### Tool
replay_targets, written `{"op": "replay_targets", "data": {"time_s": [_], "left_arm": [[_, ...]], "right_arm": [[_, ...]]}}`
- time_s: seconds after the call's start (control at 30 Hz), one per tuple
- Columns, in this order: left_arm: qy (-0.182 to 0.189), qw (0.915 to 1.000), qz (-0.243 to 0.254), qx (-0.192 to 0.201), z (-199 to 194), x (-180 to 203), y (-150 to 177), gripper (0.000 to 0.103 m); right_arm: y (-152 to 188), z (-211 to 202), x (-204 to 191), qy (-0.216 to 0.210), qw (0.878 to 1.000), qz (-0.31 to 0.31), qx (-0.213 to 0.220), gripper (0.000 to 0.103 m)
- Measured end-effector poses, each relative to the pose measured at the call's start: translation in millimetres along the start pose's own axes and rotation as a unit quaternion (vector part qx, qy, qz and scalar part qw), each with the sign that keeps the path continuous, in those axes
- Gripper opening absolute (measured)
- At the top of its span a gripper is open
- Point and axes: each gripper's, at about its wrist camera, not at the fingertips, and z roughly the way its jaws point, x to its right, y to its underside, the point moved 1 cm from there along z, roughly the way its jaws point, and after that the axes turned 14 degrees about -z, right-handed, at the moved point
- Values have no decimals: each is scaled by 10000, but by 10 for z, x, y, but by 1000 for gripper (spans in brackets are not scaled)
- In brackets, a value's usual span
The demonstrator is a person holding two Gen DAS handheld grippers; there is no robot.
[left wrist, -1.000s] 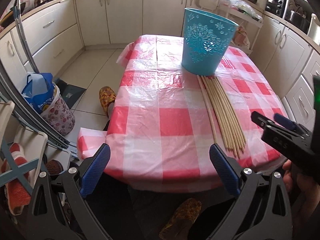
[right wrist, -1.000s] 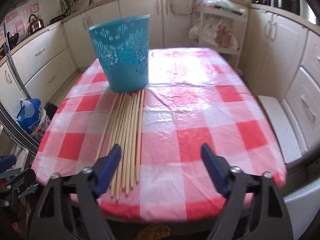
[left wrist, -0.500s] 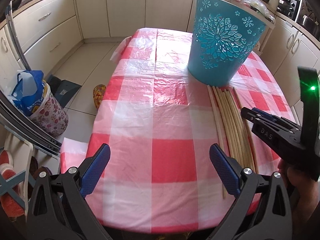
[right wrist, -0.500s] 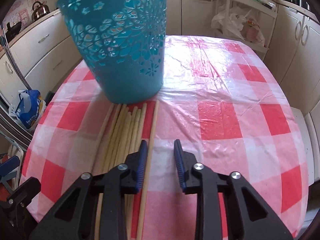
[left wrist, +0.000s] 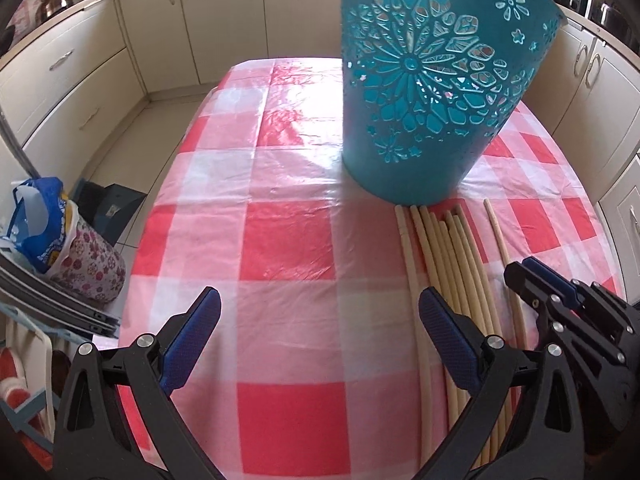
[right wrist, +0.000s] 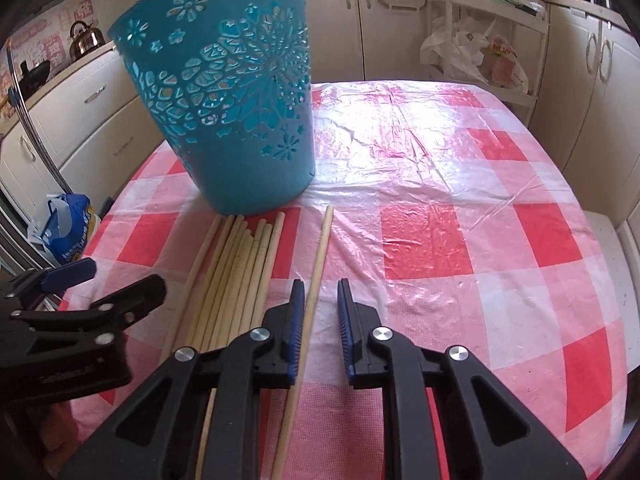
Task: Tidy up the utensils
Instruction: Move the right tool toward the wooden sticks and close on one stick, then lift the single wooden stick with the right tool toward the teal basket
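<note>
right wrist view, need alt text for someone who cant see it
The right tool has been closing around one wooden stick set apart from the bundle of sticks, with a gap still on one side. A teal basket stands behind on the checked tablecloth.

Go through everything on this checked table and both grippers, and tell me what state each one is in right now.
Teal perforated plastic basket: upright on the tablecloth.
Bundle of pale wooden sticks: lying flat, side by side, ends toward the basket.
Single wooden stick: lying apart from the bundle, between the right gripper's jaws, not yet clamped.
Right gripper: narrowly open, jaws have just been closing.
Left gripper: wide open, nothing between its jaws.
</note>
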Motion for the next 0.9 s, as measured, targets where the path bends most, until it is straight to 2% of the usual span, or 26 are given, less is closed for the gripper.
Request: {"op": "replay_targets", "data": {"time_s": [0.2, 0.37, 0.47, 0.53, 0.57, 0.7, 0.8, 0.9], "left_arm": [[-105, 9997, 235, -3, 121, 158, -3, 94], [-109, 9990, 418, 97, 180, 232, -36, 86], [-70, 9979, 633, 148, 183, 301, -60, 74], [130, 9972, 731, 113, 173, 350, -52, 54], [290, 9965, 784, 79, 167, 362, -45, 48], [528, 9934, 1016, -15, 144, 387, -37, 18], [818, 9911, 1027, -209, 144, 305, -84, 10], [1152, 9878, 963, -413, 180, 180, -176, 9]], "right_arm": [[4, -13, -16, -28, 10000, -30, -6, 18], [-11, -4, -45, -2, 9997, -209, -85, 18], [-78, 41, -37, 15, 9994, -283, -175, 18], [-115, 69, -67, 10, 9988, -410, -252, 17], [-121, 80, -71, 20, 9985, -474, -276, 9], [-116, 70, -59, -136, 9973, -610, -374, 6], [-108, 62, -34, -279, 9965, -656, -428, 5], [-129, 79, -33, -276, 9952, -796, -499, 6]]}}
